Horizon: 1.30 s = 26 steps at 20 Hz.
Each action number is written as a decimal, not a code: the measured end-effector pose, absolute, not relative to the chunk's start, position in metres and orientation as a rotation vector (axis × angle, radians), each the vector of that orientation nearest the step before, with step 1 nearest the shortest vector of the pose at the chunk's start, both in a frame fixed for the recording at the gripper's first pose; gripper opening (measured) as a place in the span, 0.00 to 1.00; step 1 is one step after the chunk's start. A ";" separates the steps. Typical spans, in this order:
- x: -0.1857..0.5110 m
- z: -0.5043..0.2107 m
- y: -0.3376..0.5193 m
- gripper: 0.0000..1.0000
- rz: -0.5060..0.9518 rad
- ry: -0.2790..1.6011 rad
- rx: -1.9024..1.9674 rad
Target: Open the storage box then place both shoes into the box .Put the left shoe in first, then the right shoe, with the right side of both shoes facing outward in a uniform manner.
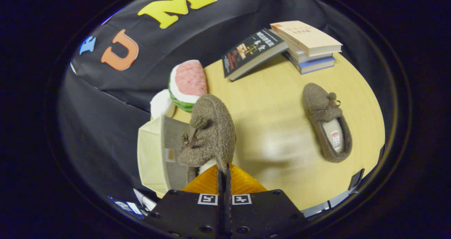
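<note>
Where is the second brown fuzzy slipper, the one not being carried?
The loose brown fuzzy slipper lies flat on the yellow wooden table, apart, right of the gripper clamping the other slipper, below the stacked books.

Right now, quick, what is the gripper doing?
Gripper: closed, its orange fingers pinching the heel of one brown fuzzy shoe, held above the open storage box.

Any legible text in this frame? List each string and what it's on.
None can be quoted.
Black book: cover print in a script too small to read.
Beige book on the stack: faint title, unreadable.
Insole tag in the brown slipper on the table: blurred.
Square coded markers on the fingers: patterns, no words.
The gripper is shut on the other slipper, beside the storage box.
</note>
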State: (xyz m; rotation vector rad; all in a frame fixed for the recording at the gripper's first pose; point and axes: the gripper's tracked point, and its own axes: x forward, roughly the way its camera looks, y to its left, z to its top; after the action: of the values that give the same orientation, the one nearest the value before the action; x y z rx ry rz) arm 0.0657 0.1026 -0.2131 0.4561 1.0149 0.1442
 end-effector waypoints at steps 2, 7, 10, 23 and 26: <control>0.069 -0.184 0.141 0.00 0.176 0.978 0.455; 0.085 -0.154 0.247 0.00 0.245 0.940 0.437; 0.088 -0.171 0.298 0.00 0.256 0.971 0.422; 0.095 -0.290 0.360 0.00 0.119 1.191 0.421; 0.099 -0.311 0.370 0.00 0.112 1.218 0.378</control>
State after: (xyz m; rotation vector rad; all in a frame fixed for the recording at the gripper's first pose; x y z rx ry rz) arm 0.0992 0.3703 -0.3105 0.3783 1.2184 0.1121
